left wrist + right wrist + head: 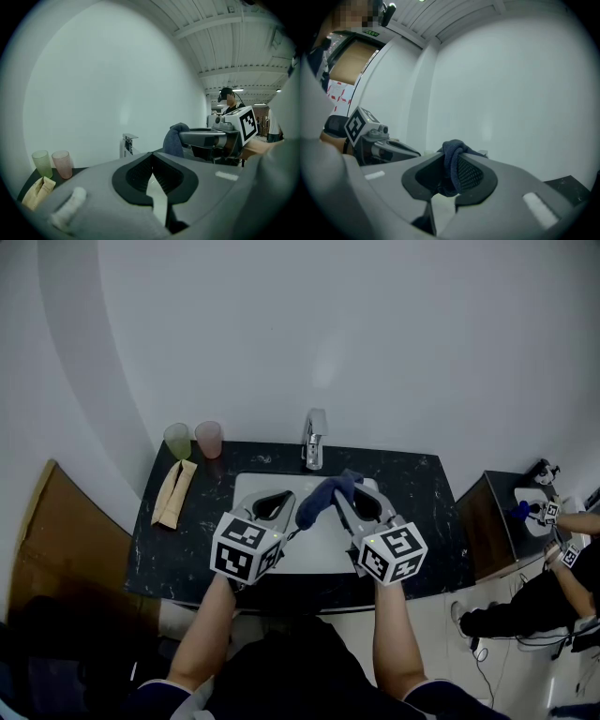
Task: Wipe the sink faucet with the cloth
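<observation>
A chrome faucet [313,439] stands at the back of the white sink basin [248,486], set in a black counter. My right gripper [353,487] hovers over the basin in front of the faucet, shut on a dark blue cloth [322,499] that hangs bunched to its left. In the right gripper view the cloth [454,164] fills the gap between the jaws. My left gripper [283,499] is beside it over the basin, shut with nothing in it, close to the cloth's lower end. The left gripper view shows the faucet [127,144] ahead and the cloth [174,139] to the right.
A green cup [177,440] and a pink cup [208,439] stand at the counter's back left, with a folded beige towel [174,491] in front of them. A brown panel [56,521] is on the left. Another person [553,587] with grippers works at the far right.
</observation>
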`<state>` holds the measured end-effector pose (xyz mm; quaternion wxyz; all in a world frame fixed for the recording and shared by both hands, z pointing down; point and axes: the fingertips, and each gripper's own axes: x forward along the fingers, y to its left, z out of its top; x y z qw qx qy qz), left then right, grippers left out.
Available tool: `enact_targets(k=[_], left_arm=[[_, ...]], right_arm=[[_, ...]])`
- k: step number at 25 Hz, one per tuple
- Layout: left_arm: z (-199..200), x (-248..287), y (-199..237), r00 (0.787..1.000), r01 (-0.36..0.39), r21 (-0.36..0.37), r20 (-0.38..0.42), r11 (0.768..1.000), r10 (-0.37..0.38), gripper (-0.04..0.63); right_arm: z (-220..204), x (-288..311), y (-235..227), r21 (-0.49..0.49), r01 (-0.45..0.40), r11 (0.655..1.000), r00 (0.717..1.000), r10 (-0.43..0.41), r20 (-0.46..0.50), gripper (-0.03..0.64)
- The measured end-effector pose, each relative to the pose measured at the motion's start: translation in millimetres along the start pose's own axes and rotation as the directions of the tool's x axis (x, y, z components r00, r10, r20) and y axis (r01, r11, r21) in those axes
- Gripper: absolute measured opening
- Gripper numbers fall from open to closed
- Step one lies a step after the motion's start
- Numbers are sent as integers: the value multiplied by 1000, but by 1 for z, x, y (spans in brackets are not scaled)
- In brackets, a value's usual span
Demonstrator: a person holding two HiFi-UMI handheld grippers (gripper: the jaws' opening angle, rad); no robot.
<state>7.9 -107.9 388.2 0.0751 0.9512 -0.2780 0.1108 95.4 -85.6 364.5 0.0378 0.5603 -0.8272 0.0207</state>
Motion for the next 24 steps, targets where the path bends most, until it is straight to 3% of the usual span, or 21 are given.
enact_targets(k=[24], left_arm=[[2,-5,1,1000,13,1,9,1000,-13,2]], right_arm=[[2,4,7,-10,1,1000,1000,-1,2,75]])
